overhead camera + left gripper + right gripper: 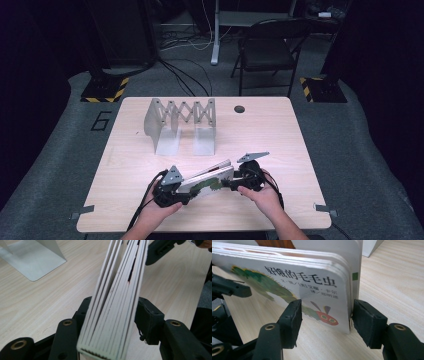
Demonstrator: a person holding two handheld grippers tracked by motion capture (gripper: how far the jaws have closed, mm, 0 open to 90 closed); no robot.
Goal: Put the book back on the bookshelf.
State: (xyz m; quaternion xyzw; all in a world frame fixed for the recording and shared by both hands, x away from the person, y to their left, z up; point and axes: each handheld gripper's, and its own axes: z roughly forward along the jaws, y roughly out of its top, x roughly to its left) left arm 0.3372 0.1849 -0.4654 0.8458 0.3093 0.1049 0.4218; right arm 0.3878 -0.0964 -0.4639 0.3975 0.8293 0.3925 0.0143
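Rack [180, 122], metal, expanding: empty, table [280, 130] far edge | board book [207, 179]: near edge, left gripper [186, 192] clamps one end | right gripper [229, 184] jaws straddle other end, narrow, grip uncertain

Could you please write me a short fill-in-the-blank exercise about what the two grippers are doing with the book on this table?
1. The board book is held between ____ grippers.
2. The left gripper clamps the book by its ____ edges.
3. The cover facing the right gripper pictures a green ____.
4. The expandable metal rack stands ____ the book, farther from the person.

Missing words: two; page; caterpillar; behind
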